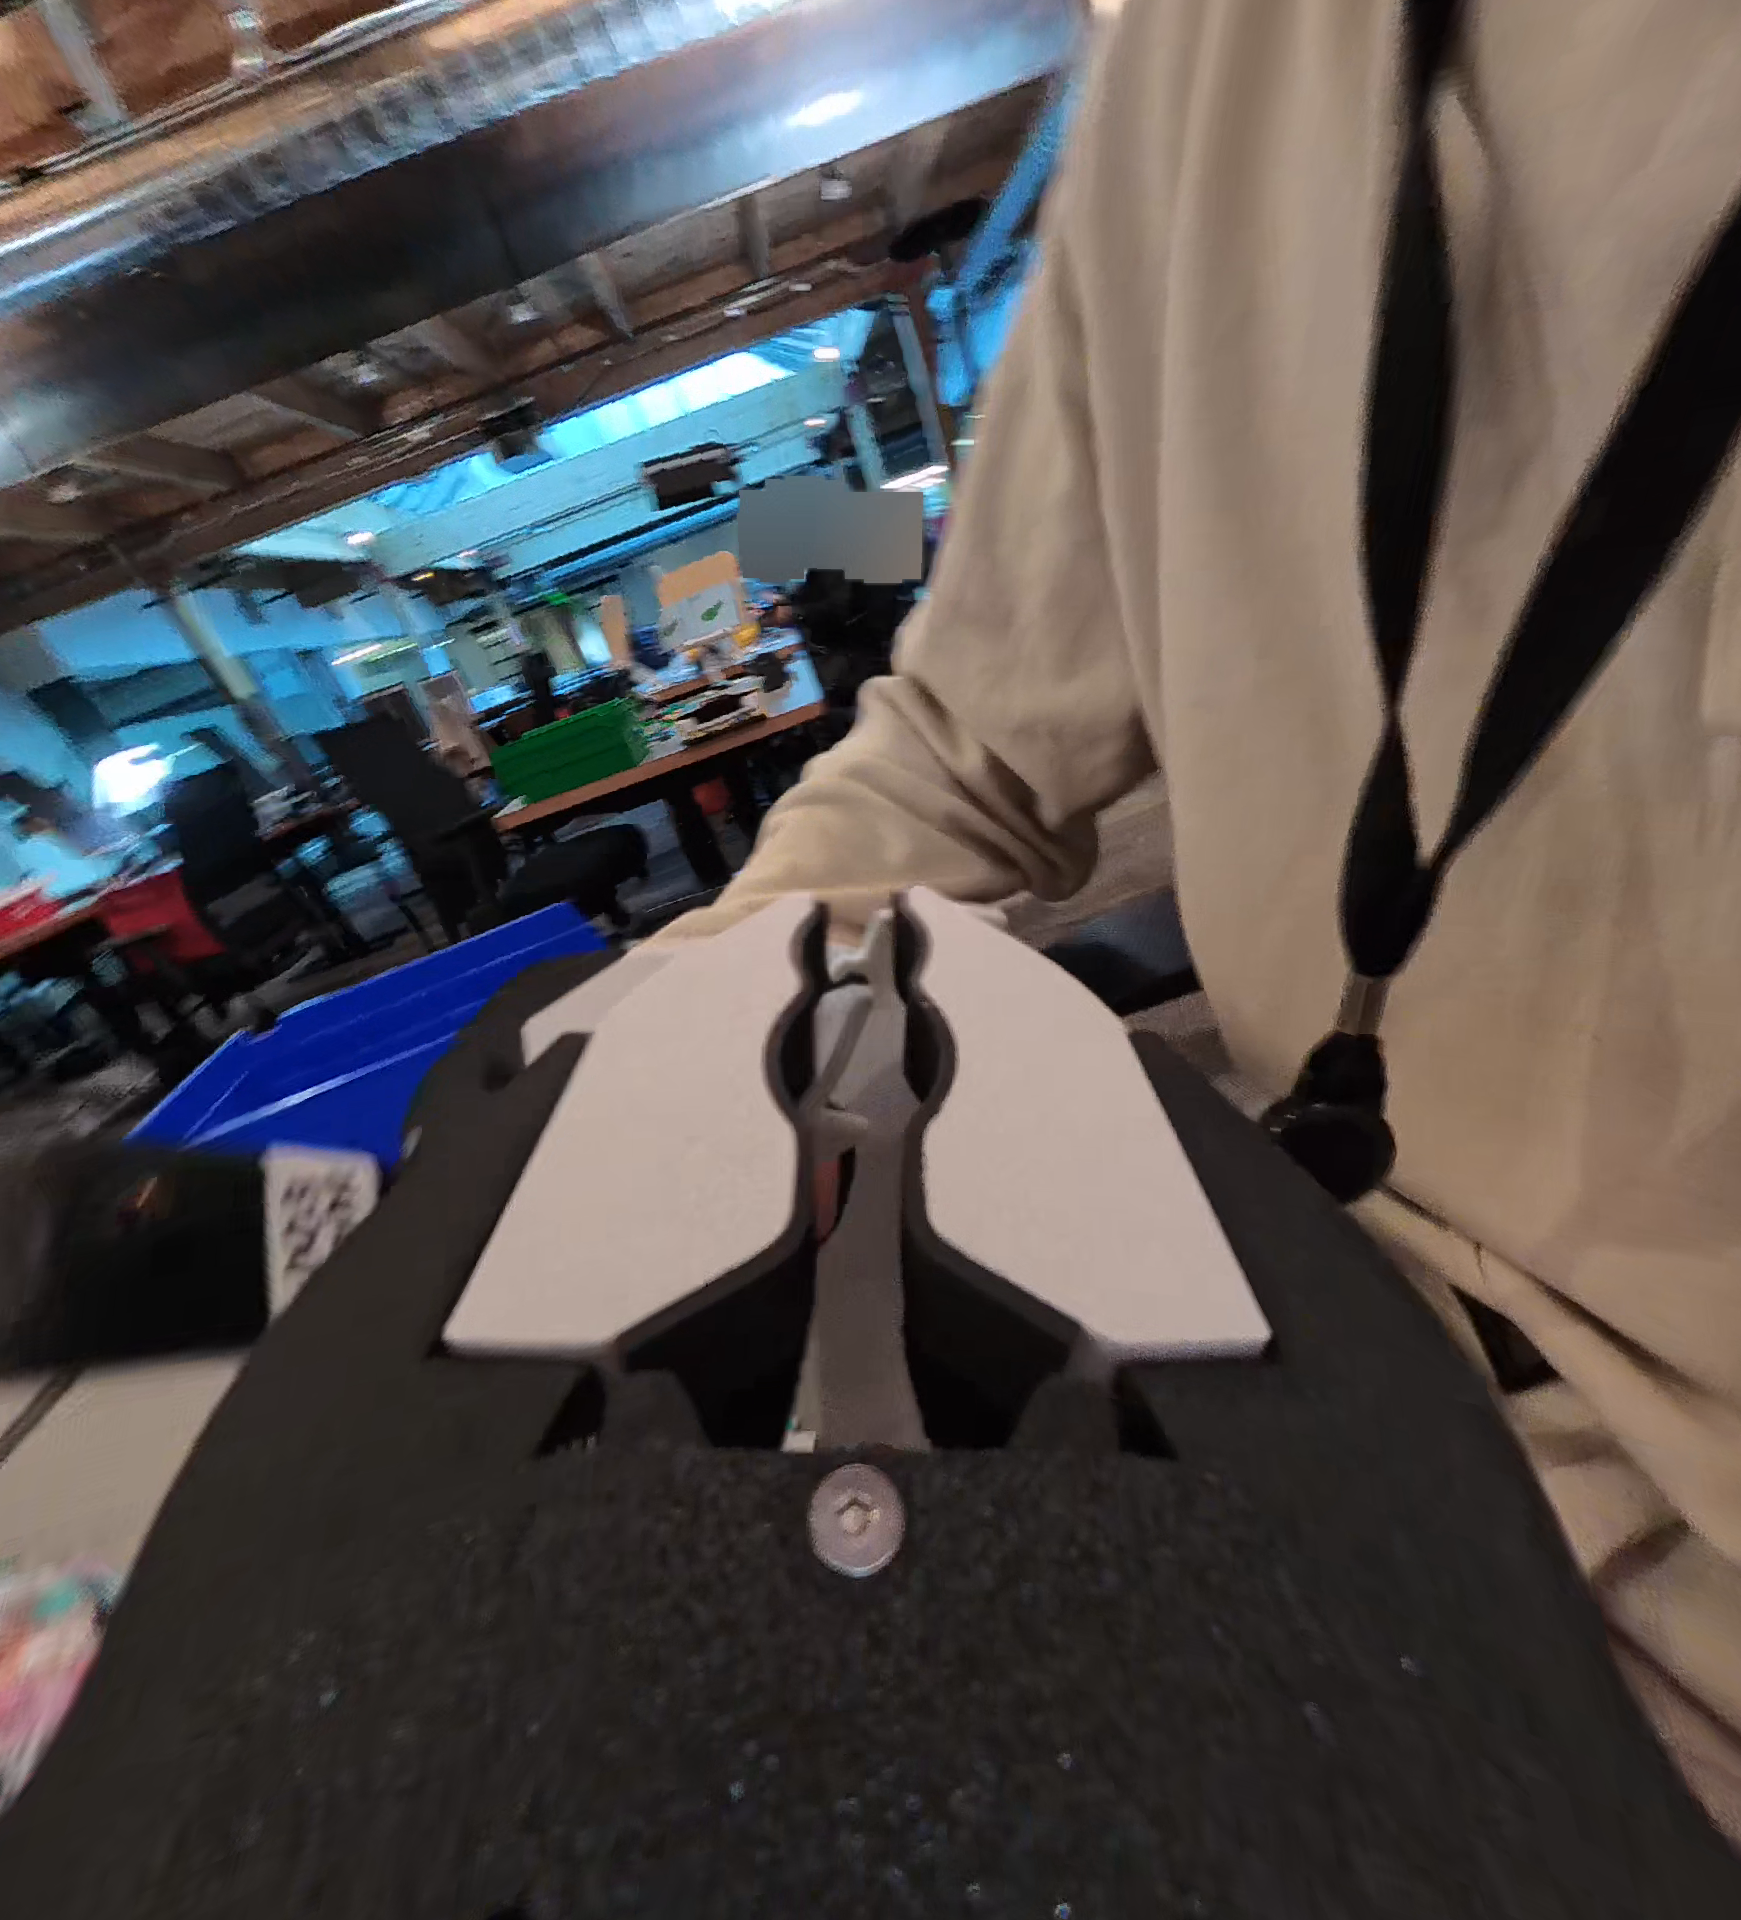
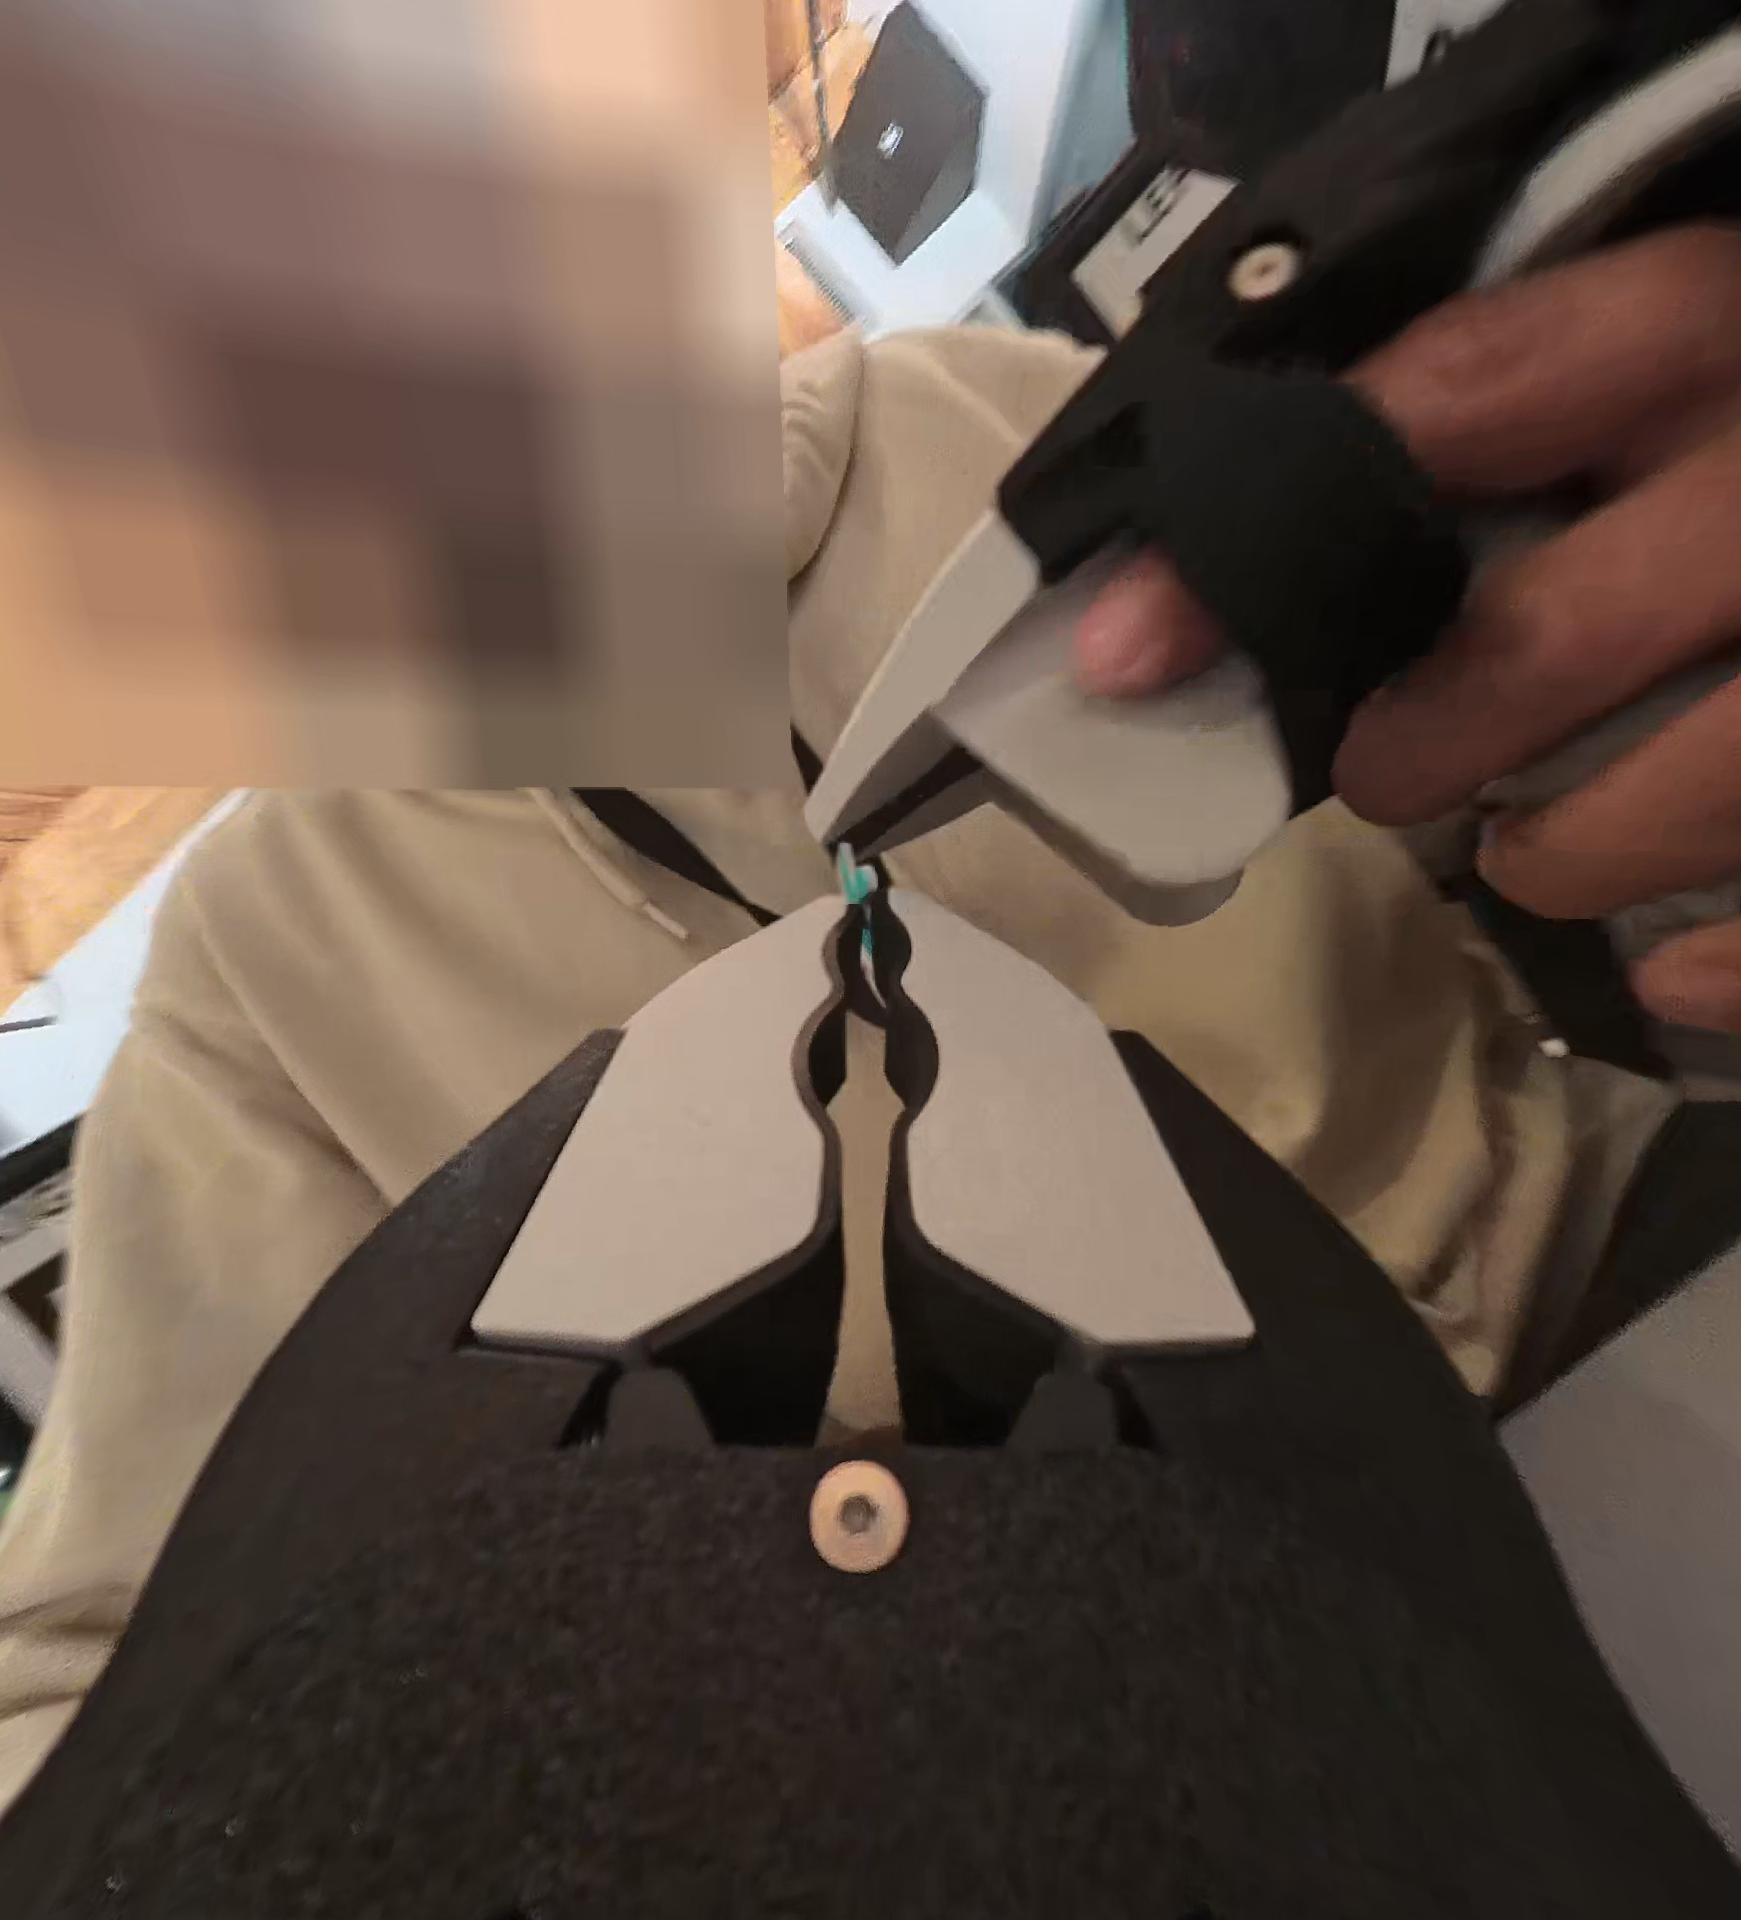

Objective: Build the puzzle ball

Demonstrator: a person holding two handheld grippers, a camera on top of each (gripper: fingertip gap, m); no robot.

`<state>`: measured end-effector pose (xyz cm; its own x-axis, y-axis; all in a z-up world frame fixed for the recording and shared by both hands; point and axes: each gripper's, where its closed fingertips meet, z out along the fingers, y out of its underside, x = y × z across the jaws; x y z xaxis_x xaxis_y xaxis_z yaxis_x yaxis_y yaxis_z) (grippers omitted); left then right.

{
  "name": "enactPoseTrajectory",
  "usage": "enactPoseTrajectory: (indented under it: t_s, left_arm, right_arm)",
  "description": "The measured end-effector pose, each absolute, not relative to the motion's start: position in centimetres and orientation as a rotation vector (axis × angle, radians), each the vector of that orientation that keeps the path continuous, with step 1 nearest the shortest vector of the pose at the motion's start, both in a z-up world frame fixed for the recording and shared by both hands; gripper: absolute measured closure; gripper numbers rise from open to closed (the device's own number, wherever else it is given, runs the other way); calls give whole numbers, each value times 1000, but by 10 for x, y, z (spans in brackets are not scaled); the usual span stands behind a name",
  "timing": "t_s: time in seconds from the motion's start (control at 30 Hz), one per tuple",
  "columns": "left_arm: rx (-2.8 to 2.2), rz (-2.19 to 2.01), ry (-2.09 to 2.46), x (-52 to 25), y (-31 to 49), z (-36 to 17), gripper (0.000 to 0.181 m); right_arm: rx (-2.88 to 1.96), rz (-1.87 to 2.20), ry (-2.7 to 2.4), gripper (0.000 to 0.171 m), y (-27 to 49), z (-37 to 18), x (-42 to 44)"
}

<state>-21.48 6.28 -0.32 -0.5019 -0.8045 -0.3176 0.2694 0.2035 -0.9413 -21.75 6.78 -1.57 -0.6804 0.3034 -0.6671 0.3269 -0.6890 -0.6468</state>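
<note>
In the right wrist view my right gripper (image 2: 861, 920) is shut on a thin teal and white puzzle piece (image 2: 853, 878) that sticks up out of its fingertips. My left gripper (image 2: 840, 836) comes in from the upper right, and its tips meet the top edge of that piece with a dark gap between its fingers. In the left wrist view my left gripper (image 1: 861, 920) has its pads a little apart. A thin pale grey strip (image 1: 876, 956) stands edge-on in the gap, against the right pad only. Both grippers are held up in the air close to the person's chest.
A person in a beige hoodie (image 1: 1365, 623) with a black lanyard (image 1: 1406, 520) fills the space just behind the grippers. A gloved hand (image 2: 1468, 520) holds the left gripper. A blue bin (image 1: 357, 1049) and a black device (image 1: 118, 1247) lie at the left on the table. Left and right tips are no more than a few centimetres apart.
</note>
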Motion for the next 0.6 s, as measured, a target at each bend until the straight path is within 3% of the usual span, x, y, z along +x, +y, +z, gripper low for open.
enactPoseTrajectory:
  t_s: [0.07,0.33,0.4,0.47,0.6]
  left_arm:
    - [-658,-1466,1420,-217,85,-2,155]
    - [-1163,-1498,1169,-202,126,-49,145]
    - [-1294,-1577,1095,-196,133,-50,148]
    - [-1388,-1643,1072,-195,139,-53,177]
    - [-1487,-1649,1121,-197,143,-61,179]
  right_arm:
    - [1464,-2587,1256,171,83,-27,-216]
    - [2116,-2599,1299,170,148,-30,-200]
    - [2200,-2555,1356,170,153,-31,-202]
    - [2267,-2504,1409,170,154,-34,-204]
    - [2418,-2258,1631,169,161,-44,-201]
